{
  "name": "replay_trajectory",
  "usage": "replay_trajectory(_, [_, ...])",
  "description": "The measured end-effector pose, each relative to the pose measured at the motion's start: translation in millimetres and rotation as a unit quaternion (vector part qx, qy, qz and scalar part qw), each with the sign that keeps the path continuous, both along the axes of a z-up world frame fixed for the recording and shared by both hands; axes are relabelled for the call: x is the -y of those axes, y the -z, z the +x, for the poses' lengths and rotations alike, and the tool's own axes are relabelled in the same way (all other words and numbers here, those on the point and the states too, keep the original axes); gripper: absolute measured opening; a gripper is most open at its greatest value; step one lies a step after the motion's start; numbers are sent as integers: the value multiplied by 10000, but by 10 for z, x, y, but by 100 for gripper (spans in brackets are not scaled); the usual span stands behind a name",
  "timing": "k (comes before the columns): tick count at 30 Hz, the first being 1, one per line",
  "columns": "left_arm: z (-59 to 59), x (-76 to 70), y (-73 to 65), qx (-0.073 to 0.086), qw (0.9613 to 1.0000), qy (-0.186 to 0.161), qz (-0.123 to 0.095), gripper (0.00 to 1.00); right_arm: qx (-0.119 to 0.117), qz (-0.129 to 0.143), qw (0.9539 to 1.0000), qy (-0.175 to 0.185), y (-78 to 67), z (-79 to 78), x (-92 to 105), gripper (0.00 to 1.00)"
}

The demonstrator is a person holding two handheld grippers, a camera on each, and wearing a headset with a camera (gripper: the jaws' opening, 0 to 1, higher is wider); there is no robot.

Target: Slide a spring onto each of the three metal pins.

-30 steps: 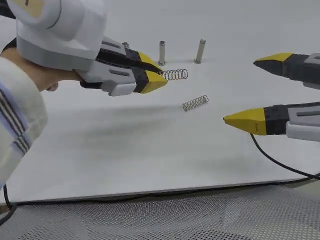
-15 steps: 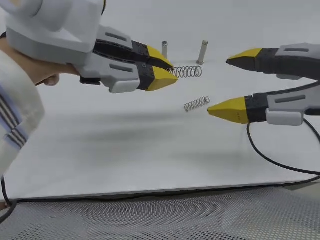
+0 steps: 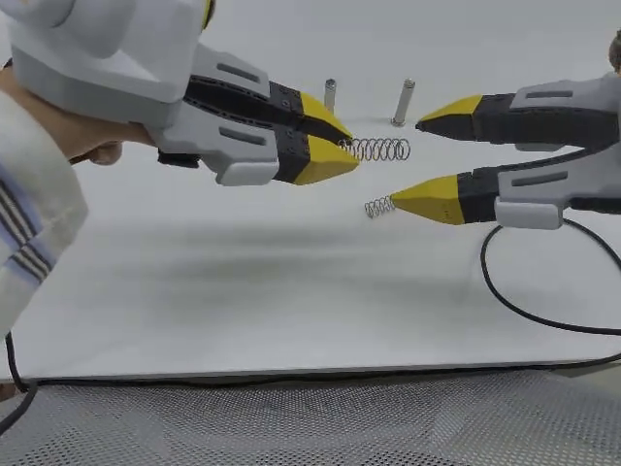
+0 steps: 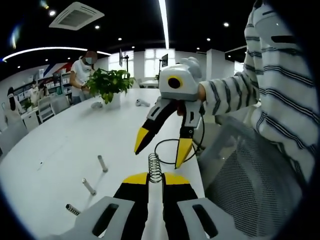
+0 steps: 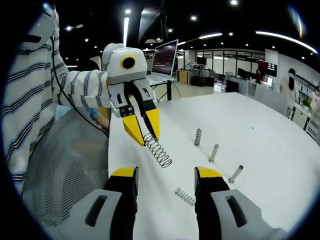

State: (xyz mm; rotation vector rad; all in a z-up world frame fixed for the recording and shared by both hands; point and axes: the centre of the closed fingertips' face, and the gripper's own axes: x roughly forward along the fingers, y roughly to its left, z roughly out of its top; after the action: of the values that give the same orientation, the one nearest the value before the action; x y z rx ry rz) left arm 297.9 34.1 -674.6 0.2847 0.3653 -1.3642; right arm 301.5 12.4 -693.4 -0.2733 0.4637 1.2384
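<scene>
While a table (image 3: 291, 291) spreads under both tools, L gripper (image 3: 347, 146) has its jaws clamped on one end of a spring (image 3: 380, 149) held level, w/ R gripper (image 3: 408, 160) facing the free end, jaws wide apart. Two bare pins (image 3: 403, 101) stand upright behind, a third pin (image 5: 198, 136) already wears a coil, & a loose spring (image 3: 378, 206) lies on the table below R gripper.

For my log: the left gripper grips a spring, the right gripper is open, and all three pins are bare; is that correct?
Only two pins are bare; the right gripper view shows one pin carrying a spring. The left gripper grips another spring and the right gripper is open.
</scene>
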Motion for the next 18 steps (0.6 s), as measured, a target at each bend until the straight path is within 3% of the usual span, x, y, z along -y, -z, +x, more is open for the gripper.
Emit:
replay_trajectory(7, [-24,1,-40,41,10000,43,-70,2,-11,49,9998,-179,-19,8,-76,33])
replay_trajectory(18, [-42,-21,13,0,10000,75,46,2,-9,-20,9989,-465,-4,-17,-162,16])
